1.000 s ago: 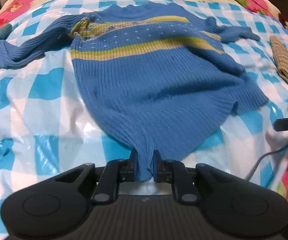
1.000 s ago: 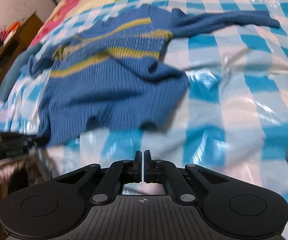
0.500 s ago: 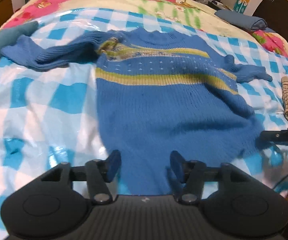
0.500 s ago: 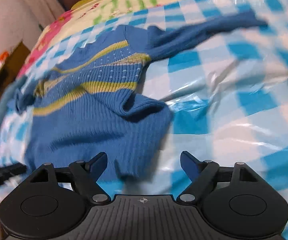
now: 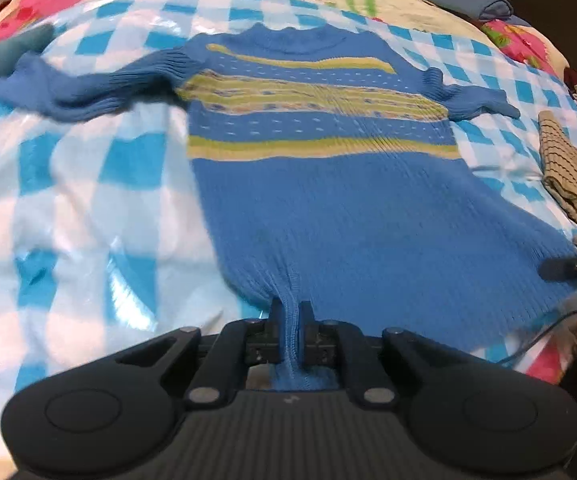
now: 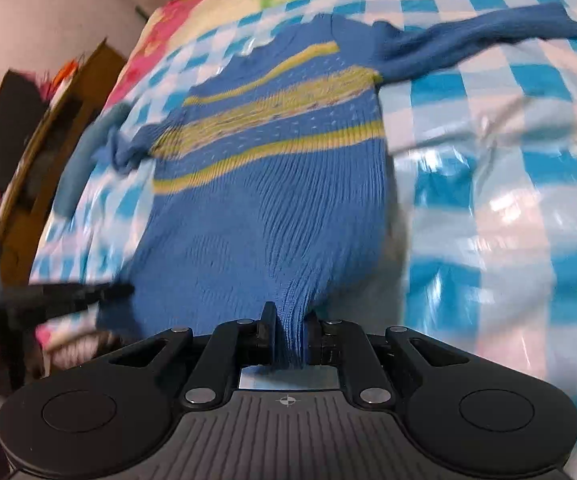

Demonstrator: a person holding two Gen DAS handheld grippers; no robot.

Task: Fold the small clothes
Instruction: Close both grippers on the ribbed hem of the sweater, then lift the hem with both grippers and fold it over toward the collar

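Blue-and-white checked plastic sheet (image 5: 68,208) covers the bed; on it, my blue ribbed knit sweater with yellow stripes (image 5: 328,208) lies flat, hem at the near edge. My left gripper (image 5: 287,316) pinches the hem; my right gripper (image 6: 290,320) is closing on it too.

readable text: none | labels, brands, numbers: none legible in left or right wrist view | note: motion blur and fisheye distortion at the frame edges
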